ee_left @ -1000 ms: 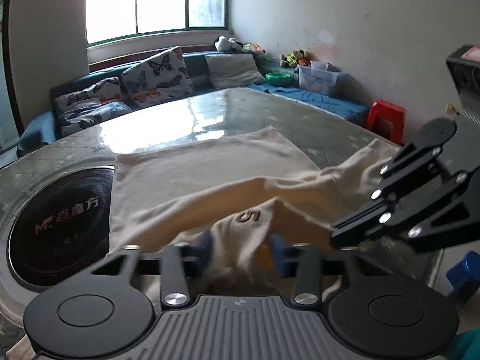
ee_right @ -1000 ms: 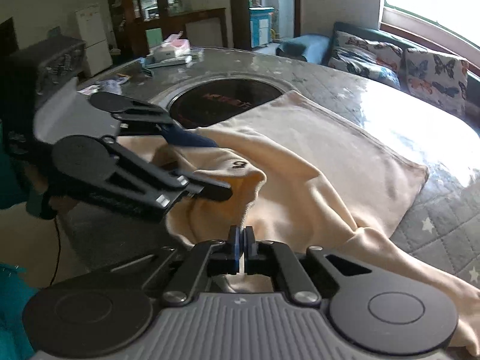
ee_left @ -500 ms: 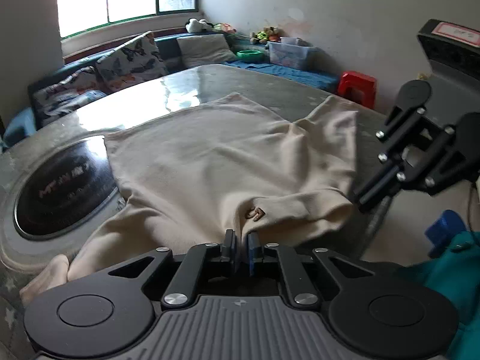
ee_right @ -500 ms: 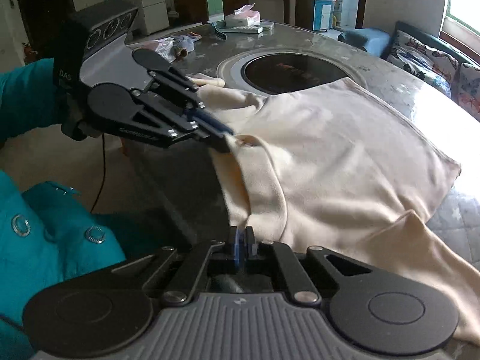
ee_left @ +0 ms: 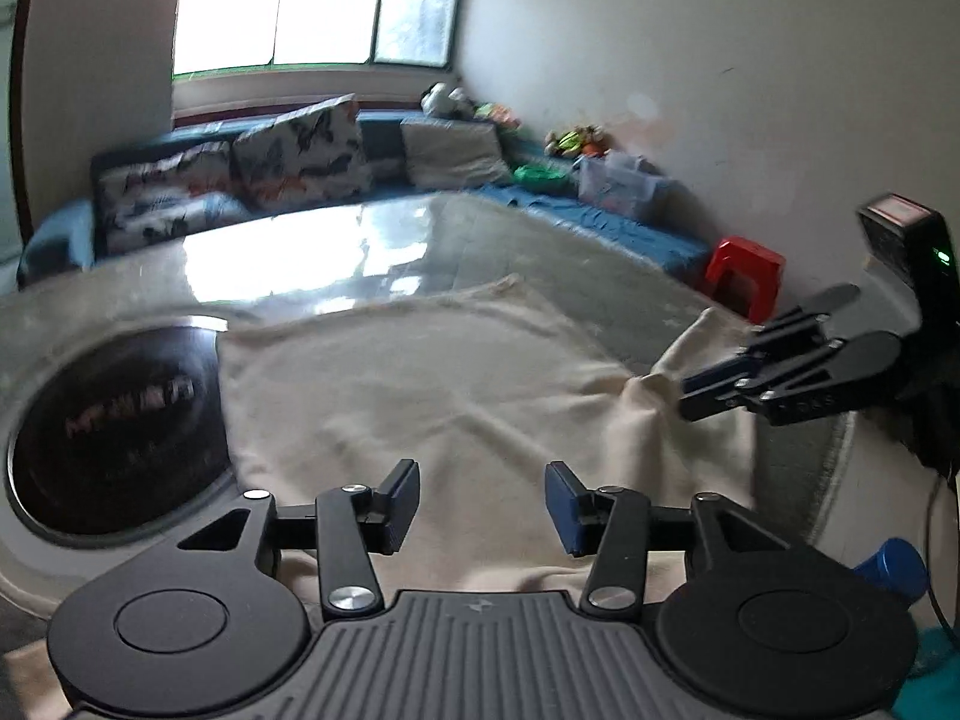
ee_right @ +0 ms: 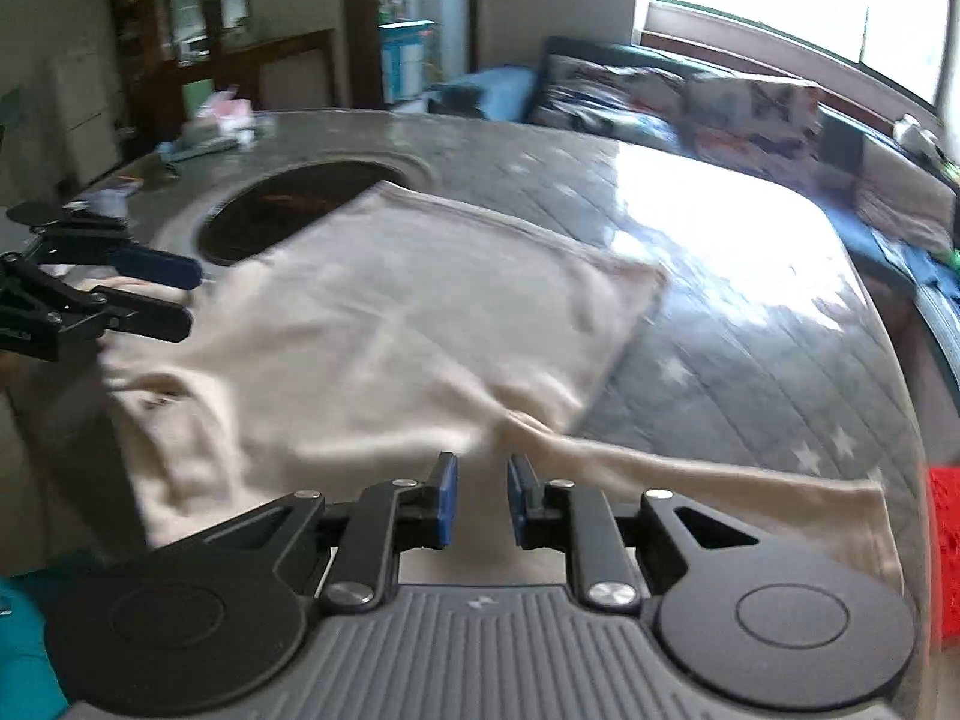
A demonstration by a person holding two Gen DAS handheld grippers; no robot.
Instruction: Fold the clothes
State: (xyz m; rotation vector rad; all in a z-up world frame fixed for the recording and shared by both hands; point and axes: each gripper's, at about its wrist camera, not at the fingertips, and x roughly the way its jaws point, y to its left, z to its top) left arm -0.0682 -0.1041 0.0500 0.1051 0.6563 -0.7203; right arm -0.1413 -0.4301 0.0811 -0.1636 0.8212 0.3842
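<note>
A cream garment (ee_left: 432,384) lies spread on the round grey table (ee_left: 372,240), its near edge hanging over the table's front. It also shows in the right wrist view (ee_right: 420,312), with a sleeve (ee_right: 690,474) trailing to the right. My left gripper (ee_left: 483,504) is open and empty just above the garment's near edge. My right gripper (ee_right: 480,498) is open and empty above the garment near the sleeve's root. Each gripper shows in the other's view: the right one (ee_left: 708,390) and the left one (ee_right: 174,294).
A black round induction plate (ee_left: 114,414) is set in the table, partly under the garment's left corner. A sofa with cushions (ee_left: 288,162) runs behind the table. A red stool (ee_left: 744,270) stands to the right. Small items (ee_right: 216,126) lie at the table's far side.
Both grippers held the garment's collar edge shut half a second ago. Both have let go and opened, and the garment now lies flatter on the table.
</note>
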